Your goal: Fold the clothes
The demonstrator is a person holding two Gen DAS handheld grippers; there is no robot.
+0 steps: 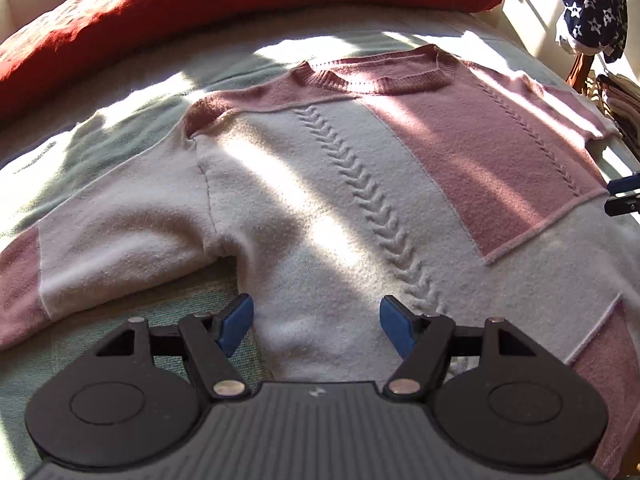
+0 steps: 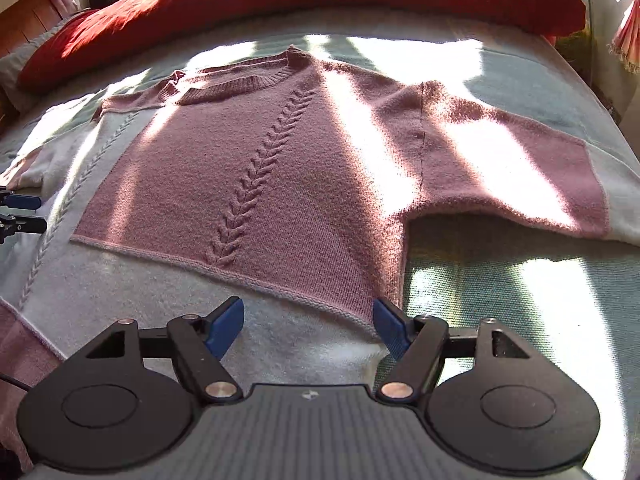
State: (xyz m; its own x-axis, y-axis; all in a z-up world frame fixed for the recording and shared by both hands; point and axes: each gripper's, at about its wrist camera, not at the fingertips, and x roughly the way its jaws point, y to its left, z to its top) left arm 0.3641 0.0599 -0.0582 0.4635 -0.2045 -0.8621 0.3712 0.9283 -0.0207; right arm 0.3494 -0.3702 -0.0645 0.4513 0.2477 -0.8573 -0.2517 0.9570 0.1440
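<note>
Left sleeve: the short cream sleeve with a pink cuff (image 1: 100, 248) lies spread flat on the pale green bed cover (image 1: 120, 152), pointing away from the body; a fold started from the hem alone could leave it trailing outside.
Left gripper: the black left gripper with blue pads (image 1: 316, 326) hovers over the cream lower part of the garment, jaws spread, nothing between them; closing here may pinch only the top layer, so the back lags and bunches.
Task's thing: the pink-and-cream knitted sweater with cable ribs (image 1: 340, 184) lies face up and flat on the bed, neckline toward the red plush blanket (image 1: 224, 12).
Right gripper: the black right gripper with blue pads (image 2: 308, 326) sits at the sweater's side edge (image 2: 400, 272), jaws spread and empty; one pad is over the bed cover, so it may catch the cover along with the knit.
Right sleeve: the pink sleeve (image 2: 512, 168) is spread out to the side; hard sun and shadow stripes could hide its edge.
Both: uneven lifts would skew the fold.
</note>
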